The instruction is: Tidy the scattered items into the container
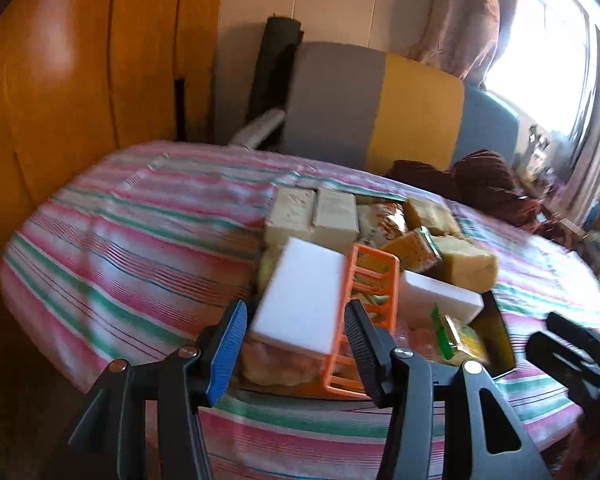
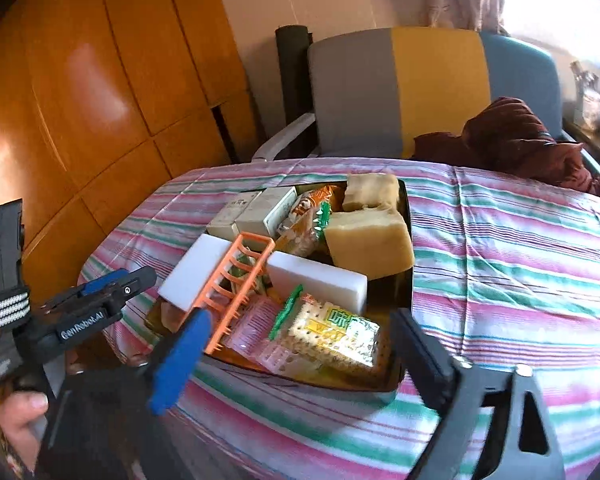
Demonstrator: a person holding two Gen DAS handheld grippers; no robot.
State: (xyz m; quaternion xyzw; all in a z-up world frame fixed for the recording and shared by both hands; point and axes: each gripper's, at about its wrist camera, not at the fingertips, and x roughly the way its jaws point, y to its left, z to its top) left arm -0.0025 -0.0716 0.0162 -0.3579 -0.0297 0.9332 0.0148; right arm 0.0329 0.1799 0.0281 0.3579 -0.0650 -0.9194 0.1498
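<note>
- Your left gripper hangs over the near end of the dark rectangular tray, its jaws spread wide with nothing between them; the blue pad and the black ribbed pad flank a white foam block without touching it, as far as the left wrist view shows.
- Your right gripper sits low at the tray's near edge, jaws wide apart and empty.
- The tray rests on the pink, green and white striped tablecloth and is heaped full.
- An orange plastic rack leans tilted against the white foam block.
- A second white foam block lies just beside the rack.
- Yellow sponges, cream cartons and wrapped cracker packets fill the rest.
- No loose items show on the cloth around the tray.
- Your hand grips the left handle.
</note>
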